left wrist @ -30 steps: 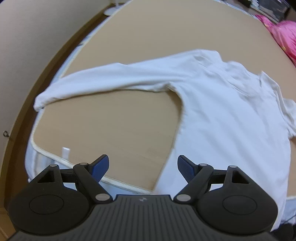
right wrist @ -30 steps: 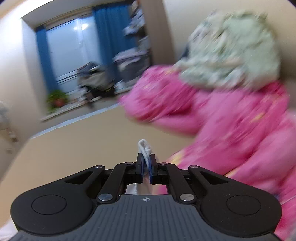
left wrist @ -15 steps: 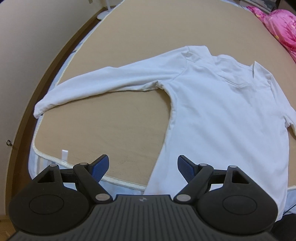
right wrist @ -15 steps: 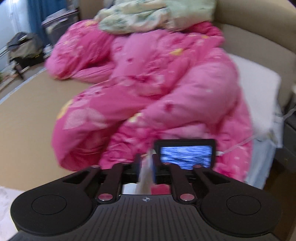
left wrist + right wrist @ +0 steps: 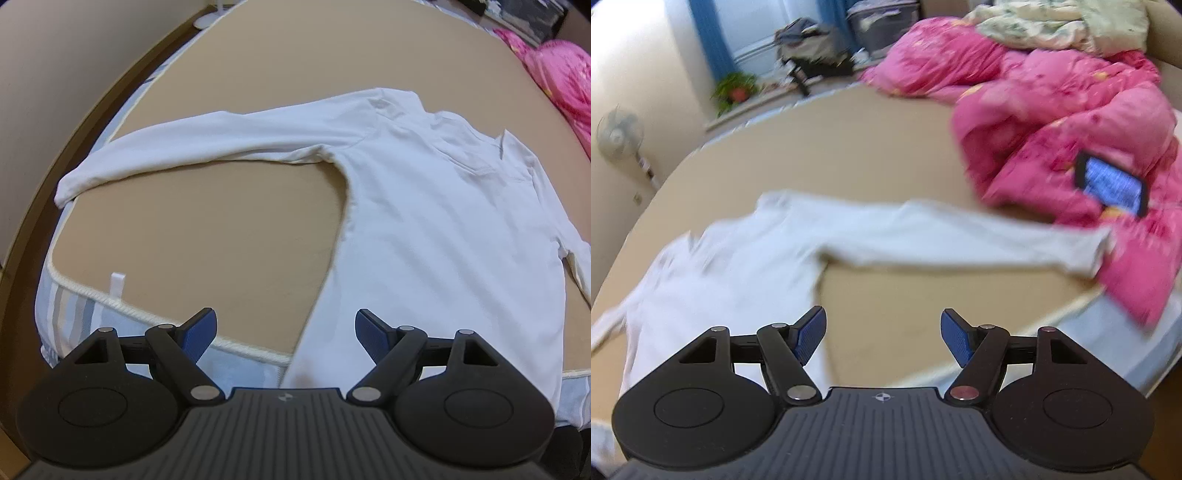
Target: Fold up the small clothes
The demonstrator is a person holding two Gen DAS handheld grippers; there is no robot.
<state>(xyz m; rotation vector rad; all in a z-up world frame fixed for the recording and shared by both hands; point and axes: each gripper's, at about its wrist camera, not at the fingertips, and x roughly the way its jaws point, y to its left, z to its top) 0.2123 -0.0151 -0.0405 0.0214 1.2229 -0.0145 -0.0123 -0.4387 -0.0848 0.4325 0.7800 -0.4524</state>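
Note:
A white long-sleeved shirt [image 5: 436,206] lies spread flat on the tan bed cover [image 5: 207,229], its left sleeve stretched out toward the bed's left edge. My left gripper [image 5: 285,334] is open and empty, above the shirt's lower hem at the near bed edge. In the right wrist view the same shirt [image 5: 713,266] is blurred, its right sleeve [image 5: 960,240] stretched out to the pink quilt. My right gripper [image 5: 882,334] is open and empty, above the bed cover just right of the shirt's body.
A pink quilt [image 5: 1071,122] is heaped on the bed's right side, with a phone [image 5: 1112,184] lying on it, screen lit. A pale flowered blanket [image 5: 1063,22] lies behind it. A fan [image 5: 620,136] stands by the wall. The mattress edge [image 5: 122,306] is near.
My right gripper was shut on a bit of white cloth and has opened and let it go; its view swung from the quilt to the shirt. The left gripper stayed open, shifting slightly.

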